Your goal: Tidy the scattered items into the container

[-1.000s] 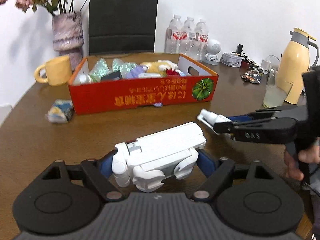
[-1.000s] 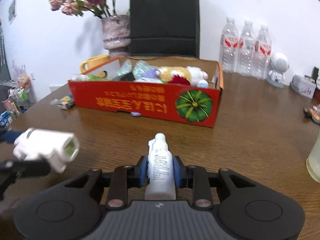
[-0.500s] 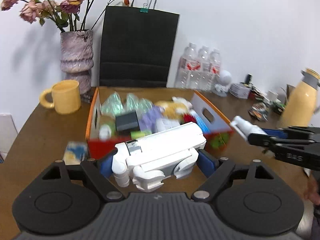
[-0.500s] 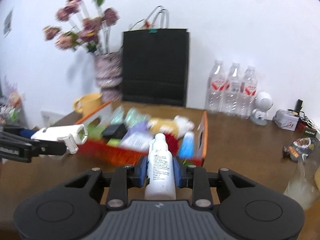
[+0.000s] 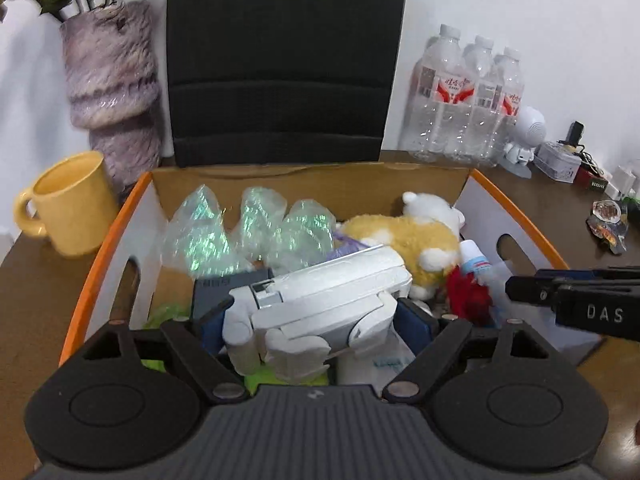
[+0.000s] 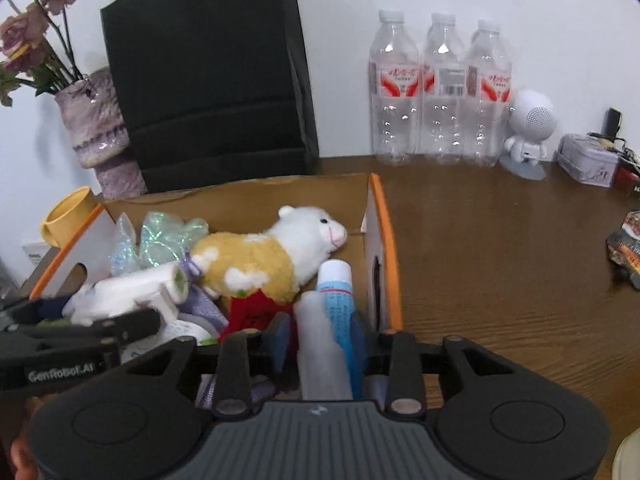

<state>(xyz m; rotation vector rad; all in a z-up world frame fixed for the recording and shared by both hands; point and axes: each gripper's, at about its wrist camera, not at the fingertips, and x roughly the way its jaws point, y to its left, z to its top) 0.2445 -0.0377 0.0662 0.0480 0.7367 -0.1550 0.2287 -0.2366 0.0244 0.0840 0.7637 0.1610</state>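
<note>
Both tongs were over the box [image 5: 516,216] w/ their loads, so the carry part looked done and only the drop was left.

Left tongs [image 5: 316,320] were clamped on the white toy robot [image 5: 320,296], pads pressed to its two sides, and it hung above the box contents, not yet let go. Just beyond these tongs lay the dark grey block [image 5: 224,286], the iridescent wrap pieces [image 5: 248,236] and the plush lamb [image 5: 404,236]; to their right, the red fabric bit [image 5: 468,296].

Right tongs [image 6: 326,344] were opening. The white bottle [image 6: 320,348] sat between the fingers, blurred, and the pads looked clear of it, so I'd judge it was being released into the box's right end, just inside the orange-rimmed wall [image 6: 386,248]. A blue-label tube [image 6: 334,280] lay right ahead of it, touching or nearly so; couldn't tell which.

Done, as far as visible: box already fairly full — lamb, wrap, block, tube, red bit all inside.

Left: bottle had to settle, toy robot had to be let go. Bench [image 6: 500,260] to the right of the right tongs carried water bottles [image 6: 440,88], a small white speaker figure [image 6: 528,128], a tin [image 6: 588,160] and a snack packet [image 6: 628,248]; whether any counted as scattered items, can't say. Near bench was hidden behind both tongs.
</note>
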